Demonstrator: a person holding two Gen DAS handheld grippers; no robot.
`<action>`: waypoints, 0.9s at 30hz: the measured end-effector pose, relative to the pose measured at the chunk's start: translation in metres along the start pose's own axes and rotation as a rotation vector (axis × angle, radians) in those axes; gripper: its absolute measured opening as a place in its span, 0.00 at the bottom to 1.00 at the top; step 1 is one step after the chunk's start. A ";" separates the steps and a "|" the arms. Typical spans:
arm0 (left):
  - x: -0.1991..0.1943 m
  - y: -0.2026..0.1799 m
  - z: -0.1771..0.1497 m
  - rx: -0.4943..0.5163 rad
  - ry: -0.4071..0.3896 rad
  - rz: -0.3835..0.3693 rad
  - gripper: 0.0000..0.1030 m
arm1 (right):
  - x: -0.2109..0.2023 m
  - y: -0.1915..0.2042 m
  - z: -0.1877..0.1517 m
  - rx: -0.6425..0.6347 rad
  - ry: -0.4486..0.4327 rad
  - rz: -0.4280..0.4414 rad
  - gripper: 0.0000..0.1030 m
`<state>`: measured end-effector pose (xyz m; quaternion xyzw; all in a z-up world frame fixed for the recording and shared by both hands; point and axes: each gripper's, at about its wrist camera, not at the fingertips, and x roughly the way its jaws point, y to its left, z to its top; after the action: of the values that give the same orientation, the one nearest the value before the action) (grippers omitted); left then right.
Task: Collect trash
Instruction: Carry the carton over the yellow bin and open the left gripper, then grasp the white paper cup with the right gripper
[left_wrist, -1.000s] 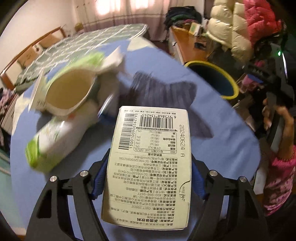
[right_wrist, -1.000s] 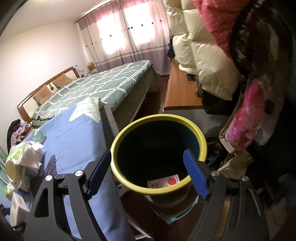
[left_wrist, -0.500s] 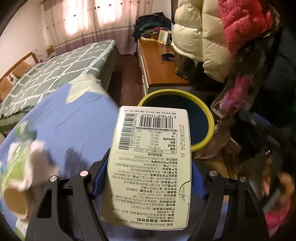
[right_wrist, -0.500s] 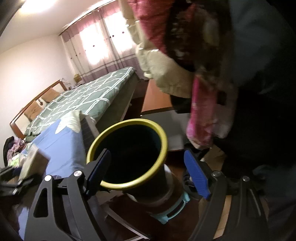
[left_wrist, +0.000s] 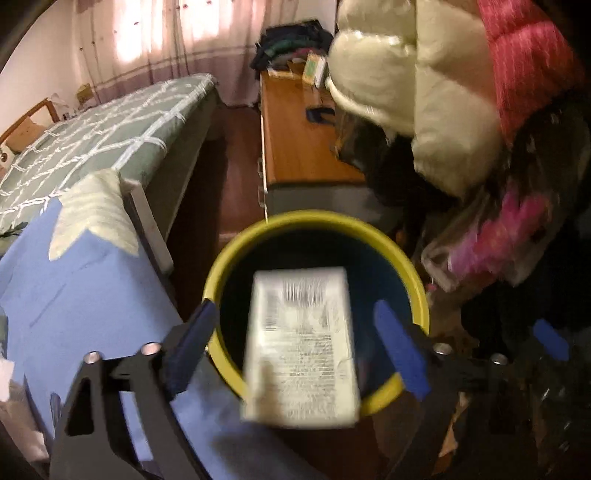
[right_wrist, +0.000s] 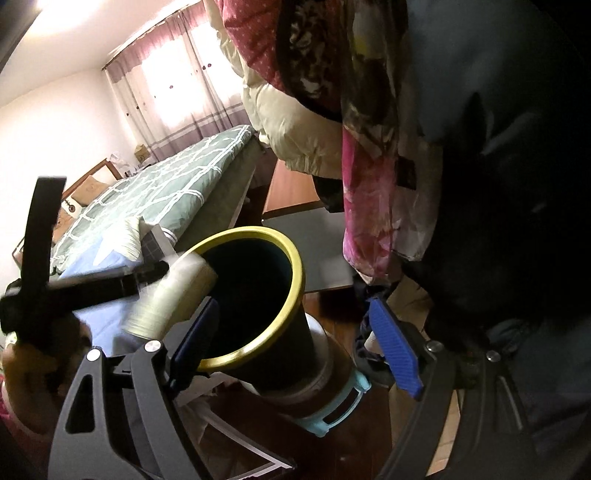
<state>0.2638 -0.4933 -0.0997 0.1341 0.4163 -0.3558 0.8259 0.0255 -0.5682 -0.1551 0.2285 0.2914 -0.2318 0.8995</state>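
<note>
While the left gripper (left_wrist: 301, 334) sits with its blue pads spread wide, the white carton (left_wrist: 301, 349) hangs blurred between them with a gap on either side, touching neither pad, right over the mouth of the yellow-rimmed bin (left_wrist: 404, 258). From the right wrist view that same carton (right_wrist: 171, 297) shows tilted at the bin's near rim, beside the black frame of the left gripper (right_wrist: 92, 286). The right gripper (right_wrist: 295, 349) is parted too, nothing between its fingers, framing the bin (right_wrist: 295, 273) from its own side. Just left of the bin runs the blue-covered table (left_wrist: 74, 280), with a pale patch of cloth (left_wrist: 92, 218) at its far corner. Beyond that lie the green checked bed (left_wrist: 110, 125) and a wooden desk (left_wrist: 295, 140), with puffy cream and red jackets (left_wrist: 443, 92) hanging at right and curtains (left_wrist: 166, 40) glowing at the back.
</note>
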 end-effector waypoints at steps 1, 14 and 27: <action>-0.003 0.002 0.002 -0.012 -0.010 -0.003 0.87 | 0.000 0.001 0.000 -0.002 0.001 0.001 0.77; -0.163 0.099 -0.094 -0.169 -0.247 0.142 0.91 | 0.012 0.073 -0.020 -0.136 0.063 0.088 0.78; -0.292 0.270 -0.212 -0.434 -0.420 0.546 0.93 | 0.009 0.236 -0.045 -0.405 0.102 0.252 0.78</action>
<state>0.2097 -0.0527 -0.0222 -0.0134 0.2529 -0.0471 0.9662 0.1424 -0.3602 -0.1286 0.0895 0.3462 -0.0426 0.9329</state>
